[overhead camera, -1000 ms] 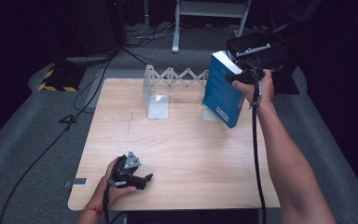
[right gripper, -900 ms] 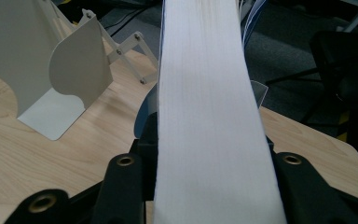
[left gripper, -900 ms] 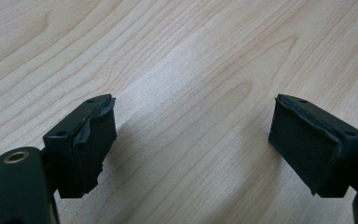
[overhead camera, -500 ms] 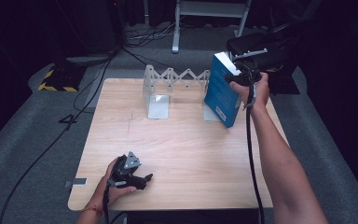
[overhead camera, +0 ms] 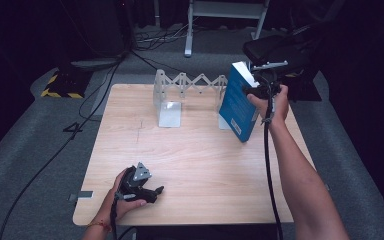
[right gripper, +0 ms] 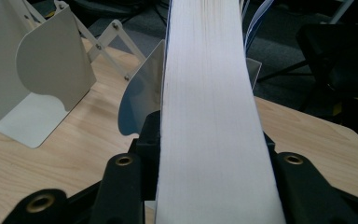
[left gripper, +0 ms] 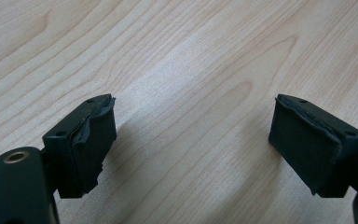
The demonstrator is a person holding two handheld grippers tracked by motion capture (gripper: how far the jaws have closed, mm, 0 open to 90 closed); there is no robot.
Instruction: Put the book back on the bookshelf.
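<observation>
A thick blue book (overhead camera: 237,102) hangs tilted over the table's back right, and my right gripper (overhead camera: 260,91) is shut on its page side. In the right gripper view the white page edge (right gripper: 209,116) runs up between the two black jaws of my right gripper (right gripper: 209,158). The book's lower corner is close to the tabletop, just in front of the right plate (right gripper: 142,93) of a white accordion bookend rack (overhead camera: 180,82). At the front left, my left gripper (overhead camera: 155,191) rests on the table in a hand. Nothing sits between the open pads of my left gripper (left gripper: 191,144).
The rack's left plate (overhead camera: 169,114) stands at the back centre of the wooden table (overhead camera: 195,155). Cables and a yellow-black striped block (overhead camera: 60,87) lie on the grey floor at the back left. A chair base (overhead camera: 225,20) stands behind the table.
My right gripper has sunk a little with the book toward the table by the right bookend plate. The left hand and its gripper have stayed put.
</observation>
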